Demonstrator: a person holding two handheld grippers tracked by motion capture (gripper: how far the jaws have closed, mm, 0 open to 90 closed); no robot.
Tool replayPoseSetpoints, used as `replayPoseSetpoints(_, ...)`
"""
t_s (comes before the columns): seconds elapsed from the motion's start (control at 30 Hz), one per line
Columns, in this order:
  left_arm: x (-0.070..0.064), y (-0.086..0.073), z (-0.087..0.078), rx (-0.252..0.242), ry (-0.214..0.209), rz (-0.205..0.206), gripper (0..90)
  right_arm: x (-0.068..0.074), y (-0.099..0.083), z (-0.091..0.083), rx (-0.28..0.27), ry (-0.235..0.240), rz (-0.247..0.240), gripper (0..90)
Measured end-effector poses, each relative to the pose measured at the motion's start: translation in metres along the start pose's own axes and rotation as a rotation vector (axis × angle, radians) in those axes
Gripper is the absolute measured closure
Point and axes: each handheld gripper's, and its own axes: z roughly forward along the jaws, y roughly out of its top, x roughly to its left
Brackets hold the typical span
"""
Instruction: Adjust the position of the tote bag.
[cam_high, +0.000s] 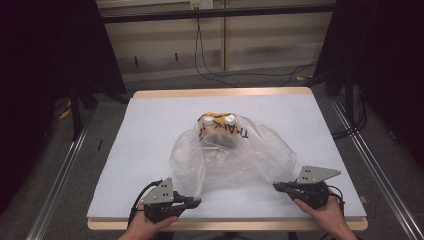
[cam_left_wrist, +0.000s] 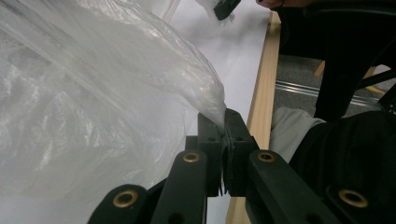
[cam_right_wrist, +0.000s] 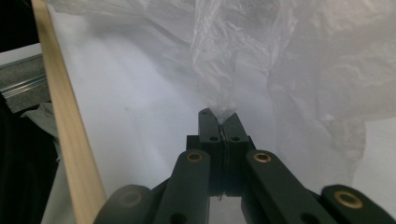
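**Two grippers clamped on one plastic bag**

Two hand-held grippers grip the same clear plastic bag (cam_high: 235, 155), one at each near corner. The bag lies at the middle of the white table top (cam_high: 150, 130), puffed up and crumpled, with black lettering on its far side. Inside it, toward the far end, sit items with yellow-and-black markings and two white round caps (cam_high: 218, 120); what they are cannot be told through the film.

Left gripper (cam_high: 196, 202): positioned at the near left of the table, close to the wooden front edge (cam_high: 225, 225). In the left gripper view its jaws are pressed together on a gathered point of the bag's film (cam_left_wrist: 140, 93), which fans out up and to the left from the pinch. The gripper tips (cam_left_wrist: 223, 122) sit just beside the wooden edge.

Right gripper (cam_high: 276, 186): positioned at the near right of the table. In the right gripper view its jaws are closed on a twisted strand of the bag (cam_right_wrist: 280, 56), which rises straight from the tips (cam_right_wrist: 218, 117) and widens into the bag's body.

Each gripper is held by one hand: the left hand (cam_high: 145, 226) and the right hand (cam_high: 327, 212) enter from the bottom edge. The film runs taut from both pinch points toward the bag's middle.
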Motion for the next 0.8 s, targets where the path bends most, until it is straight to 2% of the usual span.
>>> replayPoseSetpoints(0.13, 0.000, 0.002, -0.003, -0.017, 0.005, -0.001, 88.1, 0.001, 0.004, -0.005, -0.045, 0.009, 0.006, 90.0)
replayPoseSetpoints(0.27, 0.000, 0.003, -0.006, -0.022, 0.014, 0.006, 88.2, 0.001, 0.005, -0.008, -0.061, 0.008, 0.010, 90.0)
replayPoseSetpoints(0.33, 0.000, 0.005, -0.008, -0.051, 0.014, -0.002, 88.2, 0.002, 0.008, -0.011, -0.085, 0.020, 0.016, 90.0)
replayPoseSetpoints(0.43, 0.000, 0.007, -0.011, -0.055, 0.018, 0.005, 88.2, 0.003, 0.010, -0.013, -0.104, 0.026, 0.016, 90.0)
replayPoseSetpoints(0.47, 0.000, 0.008, -0.013, -0.058, 0.028, 0.008, 88.2, 0.003, 0.013, -0.016, -0.129, 0.032, 0.018, 90.0)
replayPoseSetpoints(0.6, 0.000, 0.012, -0.016, -0.095, 0.031, 0.004, 88.3, 0.004, 0.018, -0.020, -0.156, 0.038, 0.013, 90.0)
replayPoseSetpoints(0.8, -0.001, 0.018, -0.018, -0.109, 0.040, 0.013, 88.3, 0.004, 0.027, -0.023, -0.184, 0.039, -0.001, 90.0)
